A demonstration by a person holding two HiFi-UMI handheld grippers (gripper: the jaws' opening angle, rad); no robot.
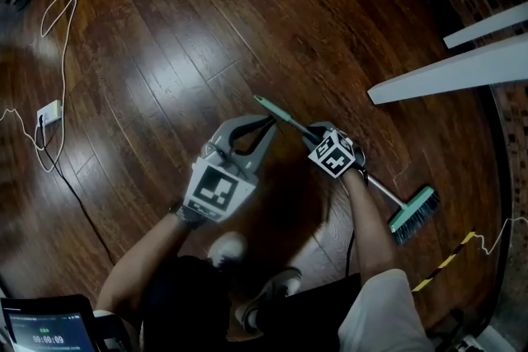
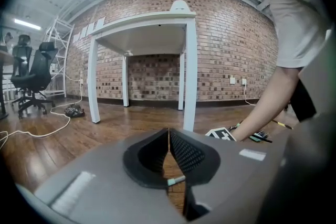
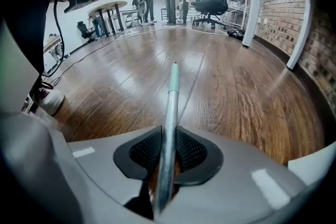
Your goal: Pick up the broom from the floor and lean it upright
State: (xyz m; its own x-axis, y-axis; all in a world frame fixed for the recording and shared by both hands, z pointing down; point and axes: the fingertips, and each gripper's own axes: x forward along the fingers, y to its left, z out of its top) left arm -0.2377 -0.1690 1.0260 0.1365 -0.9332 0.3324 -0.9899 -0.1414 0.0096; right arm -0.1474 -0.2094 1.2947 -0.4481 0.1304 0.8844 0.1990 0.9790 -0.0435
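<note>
The broom lies on the wooden floor, its green brush head (image 1: pixel 415 214) at the lower right and its handle (image 1: pixel 285 118) running up-left to a green tip. My right gripper (image 1: pixel 313 131) points steeply down at the handle's middle. In the right gripper view the pads are pressed on both sides of the handle (image 3: pixel 172 97), so the right gripper (image 3: pixel 169 136) is shut on it. My left gripper (image 1: pixel 269 122) sits just left of it by the handle's upper end. Its pads (image 2: pixel 184 152) meet at the tips with nothing between them, and a bit of green handle (image 2: pixel 176 181) shows behind them.
White table beams (image 1: pixel 445 74) jut in at the right, and a white table (image 2: pixel 186 60) stands by the brick wall. A white cable (image 1: pixel 66 12) and a socket block (image 1: pixel 49 113) lie at the left. Yellow-black tape (image 1: pixel 445 262) marks the floor lower right. My shoes (image 1: pixel 227 247) are below the grippers.
</note>
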